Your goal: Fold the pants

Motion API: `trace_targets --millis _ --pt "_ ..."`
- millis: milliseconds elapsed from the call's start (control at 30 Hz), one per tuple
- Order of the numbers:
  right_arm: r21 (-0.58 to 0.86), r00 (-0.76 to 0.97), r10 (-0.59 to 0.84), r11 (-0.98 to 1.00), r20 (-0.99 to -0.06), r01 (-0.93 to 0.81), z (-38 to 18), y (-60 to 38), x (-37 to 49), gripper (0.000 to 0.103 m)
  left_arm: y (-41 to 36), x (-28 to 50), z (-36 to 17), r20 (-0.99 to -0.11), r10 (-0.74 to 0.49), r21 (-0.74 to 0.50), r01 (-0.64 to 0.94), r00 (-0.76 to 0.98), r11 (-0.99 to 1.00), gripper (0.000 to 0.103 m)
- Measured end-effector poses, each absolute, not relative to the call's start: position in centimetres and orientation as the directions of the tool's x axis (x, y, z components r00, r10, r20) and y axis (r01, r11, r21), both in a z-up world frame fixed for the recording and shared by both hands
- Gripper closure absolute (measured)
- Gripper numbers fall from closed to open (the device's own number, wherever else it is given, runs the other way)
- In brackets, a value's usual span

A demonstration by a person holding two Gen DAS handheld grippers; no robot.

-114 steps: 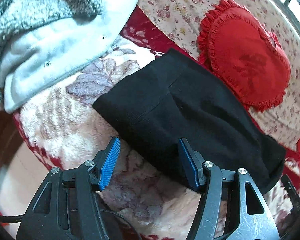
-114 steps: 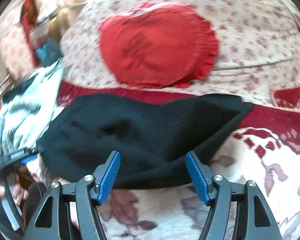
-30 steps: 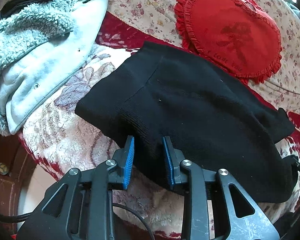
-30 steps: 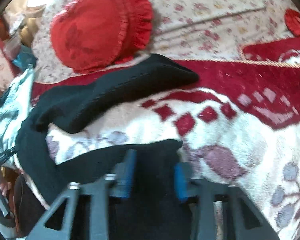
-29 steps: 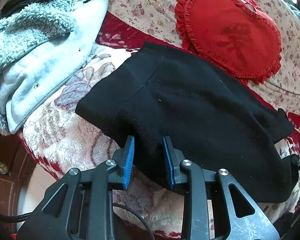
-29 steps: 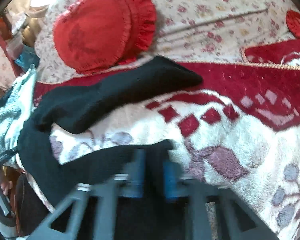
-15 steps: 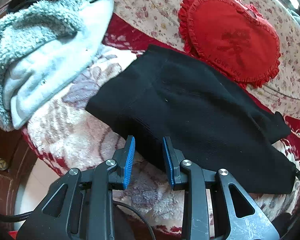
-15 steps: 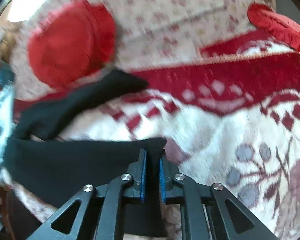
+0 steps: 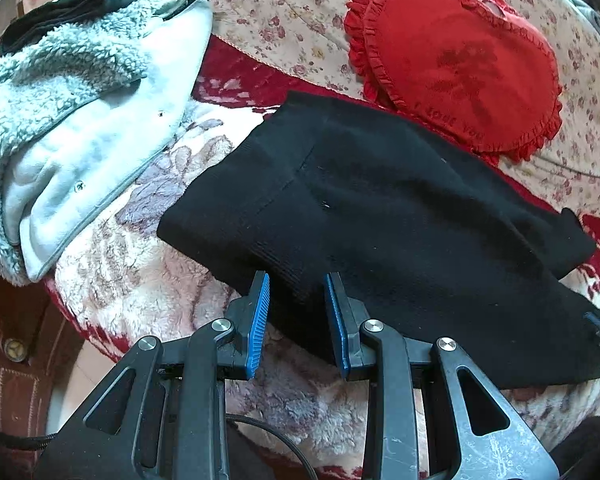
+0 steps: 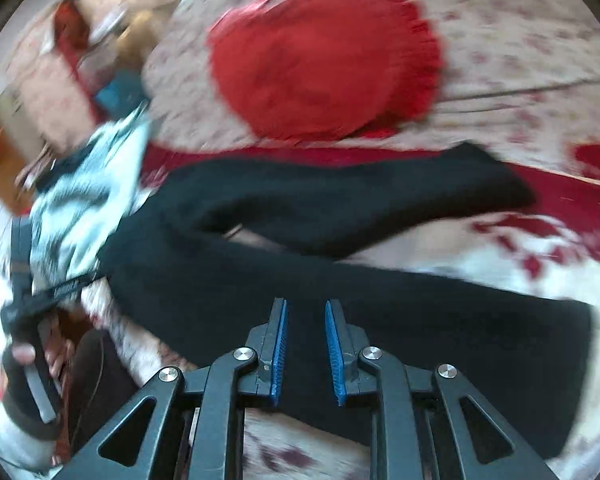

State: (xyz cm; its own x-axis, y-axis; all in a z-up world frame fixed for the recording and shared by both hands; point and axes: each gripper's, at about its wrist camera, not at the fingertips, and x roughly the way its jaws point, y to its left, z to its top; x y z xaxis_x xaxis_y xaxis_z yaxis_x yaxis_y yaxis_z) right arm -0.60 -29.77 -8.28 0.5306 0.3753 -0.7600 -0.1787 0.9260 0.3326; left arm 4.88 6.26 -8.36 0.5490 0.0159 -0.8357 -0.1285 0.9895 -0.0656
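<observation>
The soft, limp black pants sag between both half-spread grippers, left gripper and right gripper, so pinch the thick ribbed edge just ahead.

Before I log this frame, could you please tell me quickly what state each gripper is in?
Left gripper: partly open around the waist edge of the black pants, not clamped.
Right gripper: partly open over the pants, gripping nothing.

I see a red heart cushion on the floral sheet toward the back, and a fleece jacket on my plush blanket's left edge.
</observation>
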Motion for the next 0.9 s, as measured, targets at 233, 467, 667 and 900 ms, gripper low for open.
trace_targets --millis 233,467,667,900 --pt "0.302 0.449 0.366 0.930 -0.815 -0.210 -11.0 -27.9 0.6 0.085 7.3 5.5 -9.2 -0.847 -0.006 -0.095 -0.139 0.532 0.986 0.059" --pt "0.309 0.534 0.416 0.908 -0.736 -0.282 -6.1 -27.1 4.6 0.071 7.7 6.8 -7.4 -0.831 -0.015 -0.090 -0.108 0.556 0.990 0.059" --pt "0.283 0.485 0.460 0.874 -0.744 -0.395 -5.4 -22.5 11.6 0.059 8.3 9.7 -6.9 -0.829 -0.021 -0.098 -0.108 0.558 0.989 0.059" --pt "0.263 0.414 0.464 0.850 -0.783 -0.456 -7.5 -19.2 19.3 0.058 8.0 14.4 -7.4 -0.841 -0.029 -0.089 -0.085 0.540 0.992 0.059"
